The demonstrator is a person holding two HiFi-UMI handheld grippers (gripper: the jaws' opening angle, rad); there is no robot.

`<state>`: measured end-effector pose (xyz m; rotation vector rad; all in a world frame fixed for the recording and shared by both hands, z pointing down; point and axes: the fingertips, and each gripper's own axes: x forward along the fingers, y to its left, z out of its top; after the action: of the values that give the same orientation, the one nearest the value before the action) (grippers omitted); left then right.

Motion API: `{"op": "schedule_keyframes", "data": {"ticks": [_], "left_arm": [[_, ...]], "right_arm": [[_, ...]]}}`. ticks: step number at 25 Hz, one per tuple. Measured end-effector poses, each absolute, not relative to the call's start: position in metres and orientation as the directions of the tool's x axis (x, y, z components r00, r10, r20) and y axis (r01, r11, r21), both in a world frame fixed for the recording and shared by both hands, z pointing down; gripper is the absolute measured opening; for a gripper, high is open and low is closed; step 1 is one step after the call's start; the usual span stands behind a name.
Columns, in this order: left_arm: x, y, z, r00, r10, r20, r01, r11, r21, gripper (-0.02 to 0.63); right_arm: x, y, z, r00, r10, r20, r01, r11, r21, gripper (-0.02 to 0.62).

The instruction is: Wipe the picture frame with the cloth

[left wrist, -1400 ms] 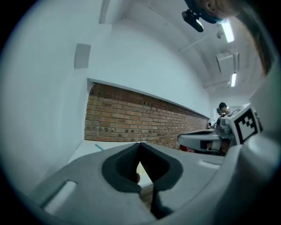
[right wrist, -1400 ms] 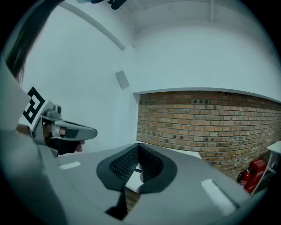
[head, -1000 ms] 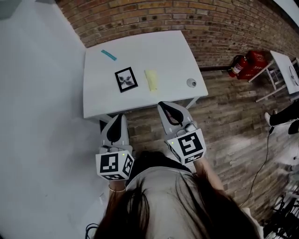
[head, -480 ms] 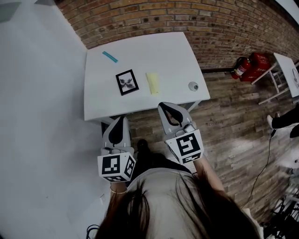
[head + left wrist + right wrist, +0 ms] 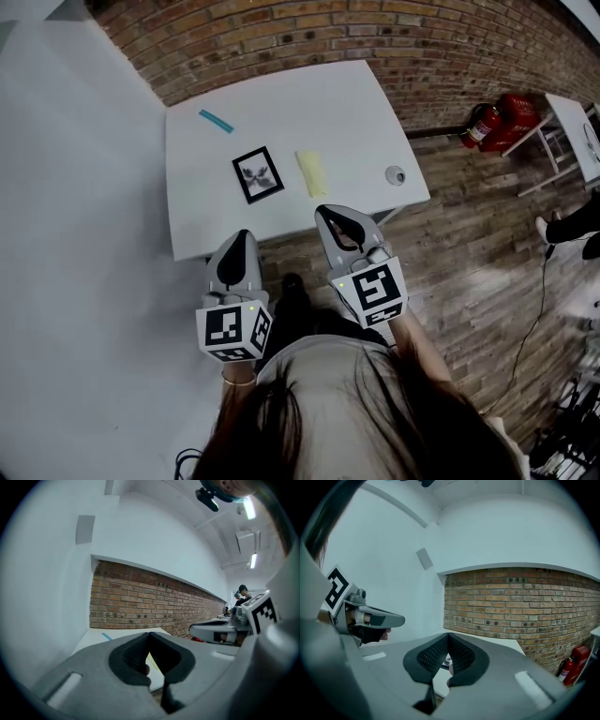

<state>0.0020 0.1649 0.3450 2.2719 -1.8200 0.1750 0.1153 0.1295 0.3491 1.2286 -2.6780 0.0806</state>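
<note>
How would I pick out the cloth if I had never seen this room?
Look for the white table against the brick wall. Toward its near edge lies a black picture frame, and the cloth lies just right of it, not touching. It is the only pale yellow thing there, a flat narrow rectangle.

The left claw and right claw point forward side by side, jaws together, empty.
</note>
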Motion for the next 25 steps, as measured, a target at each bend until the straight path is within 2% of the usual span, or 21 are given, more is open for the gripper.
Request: {"op": "schedule_keyframes", "data": {"ticks": [25], "left_arm": [[-0.093, 0.069, 0.356, 0.326, -0.913, 0.245, -0.943, -0.297, 0.149, 0.0]], "right_arm": [[0.031, 0.043, 0.353, -0.538, -0.8, 0.265, -0.824, 0.566, 0.037, -0.002]]}}
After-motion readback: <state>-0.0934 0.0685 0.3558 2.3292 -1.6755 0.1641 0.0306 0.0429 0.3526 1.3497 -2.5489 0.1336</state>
